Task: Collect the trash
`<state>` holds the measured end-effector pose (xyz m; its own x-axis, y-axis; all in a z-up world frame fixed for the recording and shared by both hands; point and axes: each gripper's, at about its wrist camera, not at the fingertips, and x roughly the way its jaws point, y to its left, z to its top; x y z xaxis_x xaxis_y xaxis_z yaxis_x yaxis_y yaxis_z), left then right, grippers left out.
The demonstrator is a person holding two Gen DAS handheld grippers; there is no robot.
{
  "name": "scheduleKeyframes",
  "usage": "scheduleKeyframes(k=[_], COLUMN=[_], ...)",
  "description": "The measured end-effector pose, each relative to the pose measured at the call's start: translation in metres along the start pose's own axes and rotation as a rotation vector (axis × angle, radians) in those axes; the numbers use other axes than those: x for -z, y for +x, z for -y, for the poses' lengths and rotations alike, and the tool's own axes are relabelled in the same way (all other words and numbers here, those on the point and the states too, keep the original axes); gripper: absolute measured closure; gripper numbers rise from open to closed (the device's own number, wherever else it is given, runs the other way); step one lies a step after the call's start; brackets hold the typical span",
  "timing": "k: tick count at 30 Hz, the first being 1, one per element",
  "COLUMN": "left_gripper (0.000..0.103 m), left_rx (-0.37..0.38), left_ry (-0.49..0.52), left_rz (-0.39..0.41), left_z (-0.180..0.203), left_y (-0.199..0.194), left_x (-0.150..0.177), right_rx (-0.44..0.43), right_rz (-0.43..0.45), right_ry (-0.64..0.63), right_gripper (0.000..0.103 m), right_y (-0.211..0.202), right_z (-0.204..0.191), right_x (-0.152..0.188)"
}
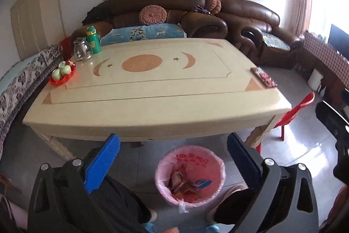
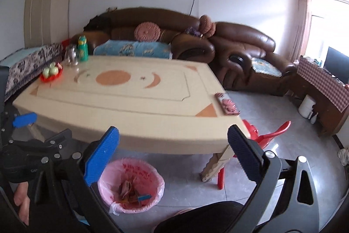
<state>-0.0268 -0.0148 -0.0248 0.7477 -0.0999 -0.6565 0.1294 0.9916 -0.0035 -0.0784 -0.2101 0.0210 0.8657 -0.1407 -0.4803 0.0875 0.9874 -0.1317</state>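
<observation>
While both tools stand wide open with nothing between their fingers, the left tool (image 1: 172, 158) and the right tool (image 2: 173, 145) hang above the floor before the desk (image 1: 152, 102). Wrappers (image 1: 187, 186) lie inside the pink-lined bin (image 1: 189, 176), under the desk edge.

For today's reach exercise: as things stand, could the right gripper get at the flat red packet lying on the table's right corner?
Probably yes. The right gripper is open and empty, and the packet lies uncovered at the table edge with nothing between.
</observation>
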Motion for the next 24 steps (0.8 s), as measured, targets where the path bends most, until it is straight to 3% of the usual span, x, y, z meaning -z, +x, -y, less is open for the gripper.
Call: scheduleKeyframes(k=[11,24], left_gripper=[0.007,0.007], left_rx=[-0.008,-0.036], left_ry=[-0.015,-0.027], left_rz=[0.055,0.068], left_z=[0.002,-0.002], left_y=[-0.037,-0.042], left_x=[-0.005,-0.005], right_rx=[0.046,0.062], right_rz=[0.099,0.096], right_ry=[0.022,0.029], right_gripper=[0.006,0.006], right_y=[-0.039,-0.041], right_z=[-0.005,-0.008], right_x=[-0.005,-0.006])
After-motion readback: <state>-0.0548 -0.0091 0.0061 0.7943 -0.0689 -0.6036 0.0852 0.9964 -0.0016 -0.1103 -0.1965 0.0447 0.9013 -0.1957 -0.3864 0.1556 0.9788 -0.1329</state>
